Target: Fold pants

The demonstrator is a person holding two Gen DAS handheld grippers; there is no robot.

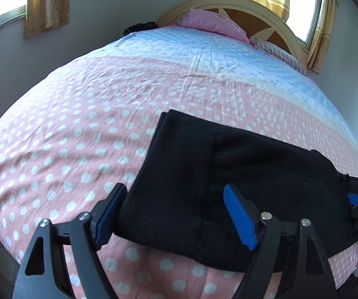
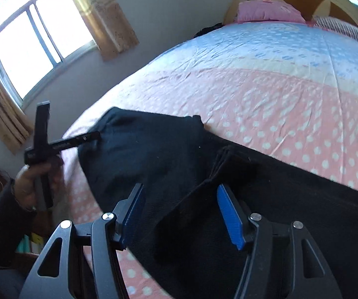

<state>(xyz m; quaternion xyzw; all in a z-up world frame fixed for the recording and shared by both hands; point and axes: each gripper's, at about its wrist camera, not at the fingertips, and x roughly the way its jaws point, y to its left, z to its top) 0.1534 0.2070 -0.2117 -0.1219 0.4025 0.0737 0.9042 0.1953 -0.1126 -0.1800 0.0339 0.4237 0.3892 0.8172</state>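
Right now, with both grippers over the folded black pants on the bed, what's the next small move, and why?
Probably lift the left gripper clear. Its jaws stand open, not pinching, and the black pants already lie folded flat on the dotted bedsheet. The right gripper also looks open over the cloth, so it could smooth or start the next fold.

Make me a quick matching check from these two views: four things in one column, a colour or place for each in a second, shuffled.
Things:
1. pants
2. pillow
3. curtain
4. pads

Colour or place:
A. blue, ribbed
B. golden, beside a window
C. black, on the near part of the bed
D. pink, at the headboard

Pairs: 1-C, 2-D, 3-B, 4-A
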